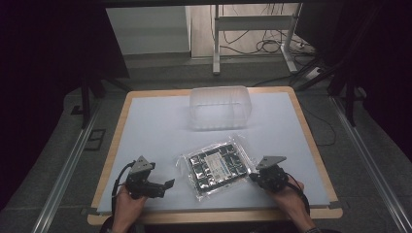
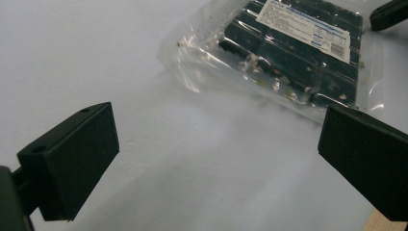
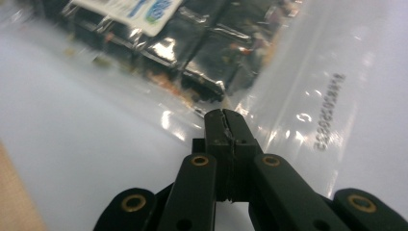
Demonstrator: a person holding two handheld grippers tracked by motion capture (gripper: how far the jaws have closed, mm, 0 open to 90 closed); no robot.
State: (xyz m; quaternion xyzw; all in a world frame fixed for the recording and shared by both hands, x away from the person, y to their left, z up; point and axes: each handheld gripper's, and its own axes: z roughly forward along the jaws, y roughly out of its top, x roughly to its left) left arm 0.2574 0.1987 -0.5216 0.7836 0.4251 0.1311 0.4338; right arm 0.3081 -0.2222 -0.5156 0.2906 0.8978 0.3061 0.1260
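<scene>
Our two hands sit nearest the camera at the table's near edge, each holding a gripper, and from them we work down from the biggest thing to the smallest.

Largest is the table (image 1: 145,126) with its pale sheet. At twelve o'clock on it, well apart from us, stands a clear plastic tub (image 1: 220,107), lying mouth-down as far as we can tell, with nothing inside that we can make out.

Next comes the sealed clear bag (image 1: 217,165) of dark square packets with a white label, flat on the sheet at about six o'clock from the tub, between our two grippers.

At five o'clock from the bag we have the right gripper (image 1: 253,176) — its jaws are pressed together, and in the right gripper view they seem to nip the bag's clear edge (image 3: 269,96), though we cannot be sure that film lies between them. At seven o'clock the left gripper (image 1: 170,183) has its jaws spread wide over bare sheet, near the bag's corner but apart from it; the left gripper view shows the gap between them empty.

We judge the work to be at its start: one edge of the bag is at most pinched, the bag is not yet lifted, and the carry toward the tub — if that is where it goes — is all still to do.
</scene>
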